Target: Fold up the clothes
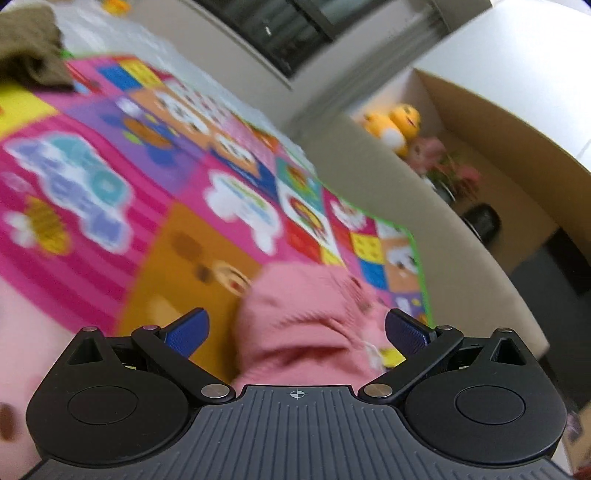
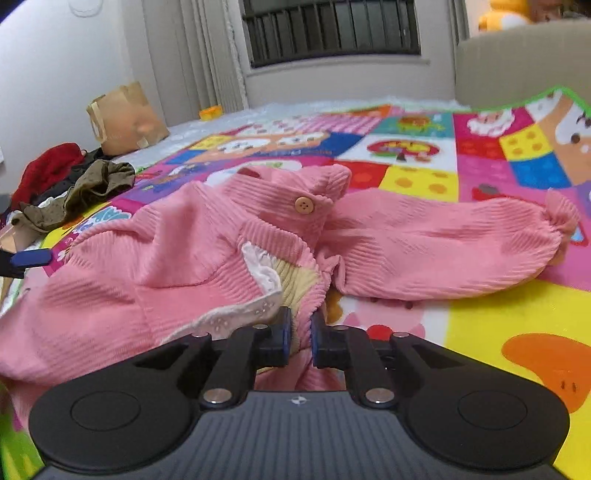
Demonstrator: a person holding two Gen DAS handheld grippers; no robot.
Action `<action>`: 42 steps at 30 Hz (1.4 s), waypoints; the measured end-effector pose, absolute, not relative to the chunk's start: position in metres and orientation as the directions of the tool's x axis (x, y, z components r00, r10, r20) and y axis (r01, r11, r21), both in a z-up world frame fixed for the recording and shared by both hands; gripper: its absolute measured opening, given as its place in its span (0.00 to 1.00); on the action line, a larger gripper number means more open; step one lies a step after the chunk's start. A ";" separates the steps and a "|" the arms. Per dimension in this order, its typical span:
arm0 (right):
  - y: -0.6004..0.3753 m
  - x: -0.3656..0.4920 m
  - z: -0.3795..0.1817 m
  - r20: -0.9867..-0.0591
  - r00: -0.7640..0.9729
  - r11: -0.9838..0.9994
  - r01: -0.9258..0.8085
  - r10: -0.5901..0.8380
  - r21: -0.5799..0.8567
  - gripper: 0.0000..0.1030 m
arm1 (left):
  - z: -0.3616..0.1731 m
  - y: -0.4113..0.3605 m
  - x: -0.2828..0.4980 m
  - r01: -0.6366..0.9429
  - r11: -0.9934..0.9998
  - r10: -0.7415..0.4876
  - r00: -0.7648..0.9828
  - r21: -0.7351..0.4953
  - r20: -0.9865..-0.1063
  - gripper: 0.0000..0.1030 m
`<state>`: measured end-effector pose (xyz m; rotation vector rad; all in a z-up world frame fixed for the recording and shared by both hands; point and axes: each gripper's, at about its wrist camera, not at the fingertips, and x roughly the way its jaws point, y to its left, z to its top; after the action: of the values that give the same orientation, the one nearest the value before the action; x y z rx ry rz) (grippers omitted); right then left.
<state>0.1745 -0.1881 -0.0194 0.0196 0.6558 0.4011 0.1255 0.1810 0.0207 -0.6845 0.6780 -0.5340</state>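
A pink ribbed child's cardigan (image 2: 184,236) with a wooden button and white lace trim lies crumpled on a colourful play mat (image 2: 480,325). One sleeve (image 2: 443,243) stretches out to the right. My right gripper (image 2: 300,332) is shut on a fold of the pink fabric at the garment's near edge. In the blurred left wrist view the same pink cardigan (image 1: 306,325) bunches between and just beyond the spread blue pads of my left gripper (image 1: 295,328), which is open. A blue fingertip (image 2: 31,257) of the left gripper shows at the far left of the right wrist view.
Olive, red and dark clothes (image 2: 74,188) are piled at the mat's left edge, near a brown paper bag (image 2: 123,118). A beige sofa (image 1: 388,192) borders the mat, with yellow plush toys (image 1: 395,125) in a cardboard box (image 1: 491,122) behind it. A window with bars (image 2: 332,29) is ahead.
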 end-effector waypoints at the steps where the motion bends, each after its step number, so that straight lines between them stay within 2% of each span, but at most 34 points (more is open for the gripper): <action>1: -0.187 0.173 -0.021 -0.580 0.727 0.924 -0.357 0.367 0.137 0.10 | 0.016 0.175 0.130 0.209 0.637 -0.659 0.647 -0.742 -0.383 1.00; 5: -0.185 0.173 -0.027 -0.556 0.749 0.927 -0.354 0.359 0.121 0.10 | -0.005 0.151 0.147 0.130 0.526 -0.727 0.582 -0.840 -0.365 1.00; 7: -0.184 0.171 -0.029 -0.546 0.756 0.926 -0.359 0.360 0.113 0.11 | -0.016 0.147 0.155 0.054 0.487 -0.716 0.597 -0.872 -0.363 0.99; 8: -0.184 0.170 -0.030 -0.541 0.760 0.926 -0.361 0.360 0.109 0.12 | -0.022 0.146 0.159 0.015 0.467 -0.708 0.606 -0.884 -0.363 0.95; 10: -0.184 0.167 -0.031 -0.531 0.766 0.925 -0.366 0.362 0.104 0.13 | -0.029 0.146 0.168 -0.063 0.477 -0.659 0.634 -0.877 -0.404 0.69; 11: -0.183 0.165 -0.032 -0.526 0.769 0.925 -0.366 0.364 0.104 0.13 | -0.029 0.146 0.171 -0.082 0.504 -0.628 0.649 -0.860 -0.429 0.48; 12: -0.183 0.164 -0.032 -0.522 0.771 0.924 -0.367 0.365 0.105 0.13 | -0.028 0.146 0.174 -0.097 0.534 -0.595 0.664 -0.840 -0.454 0.34; 15: -0.185 0.162 -0.028 -0.514 0.772 0.922 -0.370 0.374 0.116 0.21 | -0.009 0.145 0.175 -0.061 0.628 -0.515 0.714 -0.776 -0.473 0.17; 16: -0.187 0.162 -0.026 -0.511 0.772 0.921 -0.370 0.378 0.122 0.31 | 0.001 0.144 0.174 -0.034 0.664 -0.491 0.734 -0.747 -0.469 0.14; 17: -0.189 0.161 -0.022 -0.504 0.774 0.920 -0.370 0.382 0.129 0.44 | 0.014 0.143 0.171 0.001 0.706 -0.460 0.761 -0.709 -0.457 0.08; 18: -0.191 0.159 -0.019 -0.495 0.779 0.920 -0.369 0.385 0.135 0.52 | 0.029 0.142 0.167 0.034 0.746 -0.425 0.793 -0.665 -0.437 0.05; 19: -0.194 0.156 -0.014 -0.482 0.786 0.920 -0.367 0.386 0.138 0.62 | 0.044 0.143 0.162 0.060 0.781 -0.390 0.825 -0.622 -0.410 0.05; 22: -0.200 0.145 0.000 -0.442 0.810 0.921 -0.364 0.386 0.137 0.69 | 0.089 0.149 0.146 0.094 0.863 -0.278 0.909 -0.496 -0.311 0.04; 23: -0.201 0.142 0.005 -0.431 0.817 0.922 -0.364 0.383 0.130 0.75 | 0.099 0.156 0.142 0.087 0.875 -0.249 0.925 -0.477 -0.287 0.04; 26: -0.205 0.135 0.015 -0.405 0.837 0.928 -0.361 0.367 0.096 0.83 | 0.120 0.180 0.130 0.053 0.892 -0.177 0.955 -0.449 -0.239 0.04; 28: -0.206 0.132 0.018 -0.396 0.851 0.934 -0.352 0.346 0.059 0.85 | 0.118 0.201 0.123 0.037 0.871 -0.187 0.947 -0.490 -0.260 0.04; 31: -0.213 0.136 0.010 -0.412 0.868 0.955 -0.296 0.277 0.019 0.85 | 0.093 0.219 0.118 0.069 0.773 -0.339 0.885 -0.630 -0.319 0.19; 33: -0.221 0.138 0.003 -0.434 0.867 0.965 -0.260 0.247 0.030 0.85 | 0.069 0.220 0.117 0.084 0.678 -0.454 0.829 -0.730 -0.327 0.55; 38: -0.233 0.136 -0.011 -0.469 0.858 0.976 -0.216 0.208 0.037 0.85 | 0.013 0.195 0.141 0.057 0.387 -0.694 0.676 -0.920 -0.250 0.80; 42: -0.230 0.132 -0.021 -0.470 0.858 0.973 -0.231 0.205 0.002 0.86 | -0.024 0.164 0.182 -0.088 0.291 -0.725 0.629 -0.953 -0.280 0.81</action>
<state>0.1315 -0.2302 -0.0206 -0.0551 0.4876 0.2293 0.1819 0.1644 -0.0239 -1.2227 0.8166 -0.4941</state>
